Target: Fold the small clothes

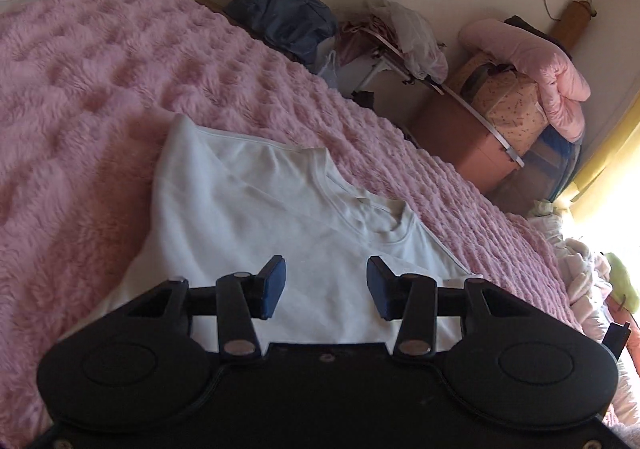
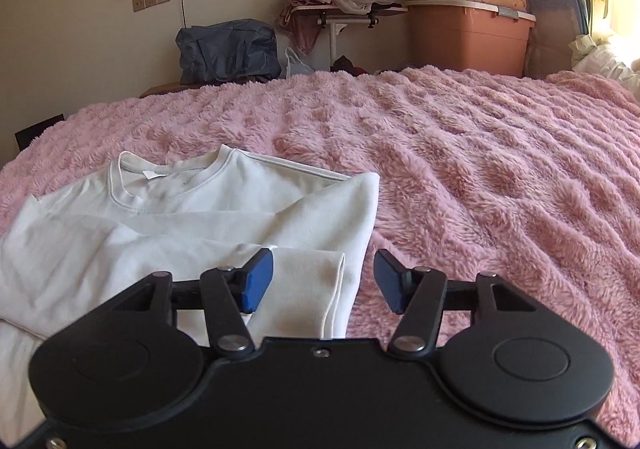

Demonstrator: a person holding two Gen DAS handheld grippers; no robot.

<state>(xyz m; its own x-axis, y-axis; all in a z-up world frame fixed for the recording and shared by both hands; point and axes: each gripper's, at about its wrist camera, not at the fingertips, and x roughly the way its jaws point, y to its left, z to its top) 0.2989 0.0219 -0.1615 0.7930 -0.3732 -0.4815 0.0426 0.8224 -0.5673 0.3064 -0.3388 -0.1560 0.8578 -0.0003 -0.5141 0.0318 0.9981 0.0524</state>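
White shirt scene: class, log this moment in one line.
white shirt: partly folded, on pink blanket | left gripper: open, empty | right gripper: open, empty

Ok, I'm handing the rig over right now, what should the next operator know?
Left claw: open, holding nothing, above the white shirt.
Right claw: open, empty, at the shirt's right edge, over the folded-in sleeve.
The shirt lies on the pink blanket, collar at the far end.
Done: sleeves appear folded inward.
Left: fold the body up, probably bottom toward collar, then smooth it.
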